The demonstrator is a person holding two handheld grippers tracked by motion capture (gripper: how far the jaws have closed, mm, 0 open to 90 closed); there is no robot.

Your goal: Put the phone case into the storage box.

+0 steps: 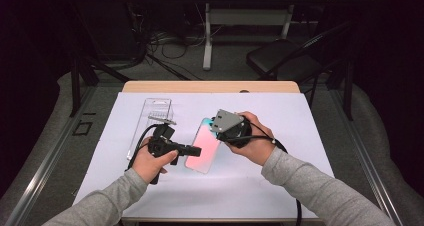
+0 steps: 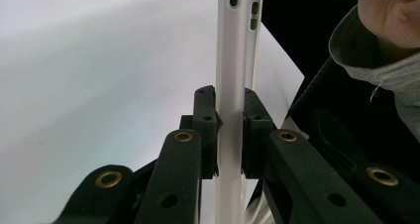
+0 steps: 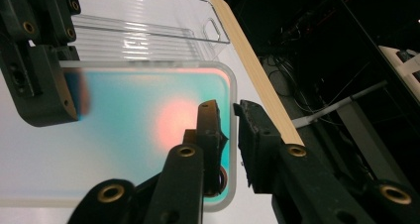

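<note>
One phone case (image 1: 202,147), frosted with a teal-to-pink fade, is held above the worktop (image 1: 280,111). The left gripper (image 2: 229,130) fingers pinch its edge; the right gripper (image 3: 230,135) fingers straddle its rim, slightly spread. One clear package (image 1: 152,118) lies behind.

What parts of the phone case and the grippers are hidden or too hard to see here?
- Phone case, high view: its top end is behind the right gripper and the grey plate.
- Phone case, left gripper view: seen edge-on, so its colours are hidden; the picture's top and bottom edges cut it off.
- Right gripper, right gripper view: whether its pads touch the case rim is unclear.
- Clear tray, high view: the left gripper covers its near end.
</note>
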